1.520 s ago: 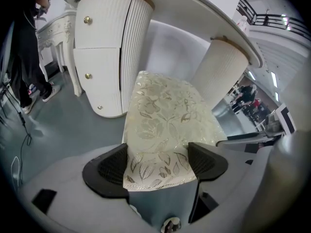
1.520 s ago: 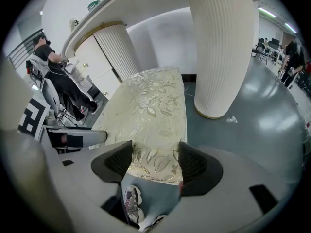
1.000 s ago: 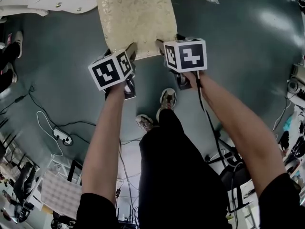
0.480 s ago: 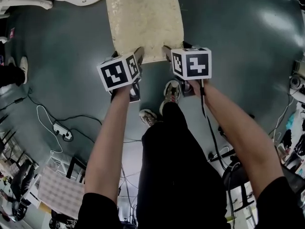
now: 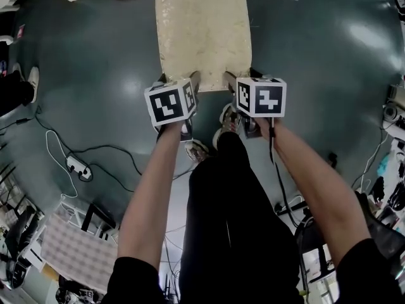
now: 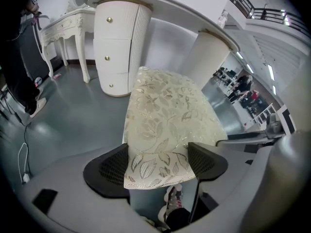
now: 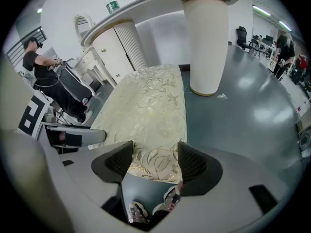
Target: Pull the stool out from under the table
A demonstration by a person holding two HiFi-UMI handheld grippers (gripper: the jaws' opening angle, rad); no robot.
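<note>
- Our left gripper (image 6: pixel 158 161) is clamped wide on the end of the stool (image 5: pixel 202 30) farthest from the table (image 6: pixel 160 4). One pad presses on each side of the cushion's corner.
- Our right gripper (image 7: pixel 155 161) pinches the same end of the seat in the same way, at the other corner.
- The patterned seat runs lengthwise from the jaws toward the table. Its far end lies between the table's drawer pedestal (image 6: pixel 116 47) and its round column (image 7: pixel 206 42).
- From the head view, nearly the whole seat shows on the grey floor (image 5: pixel 329 62), clear of the table's rim.
- We judge the pull to be mostly done. The far end looks close to the table's overhang, so a little more drawing away may remain, then letting go.
</note>
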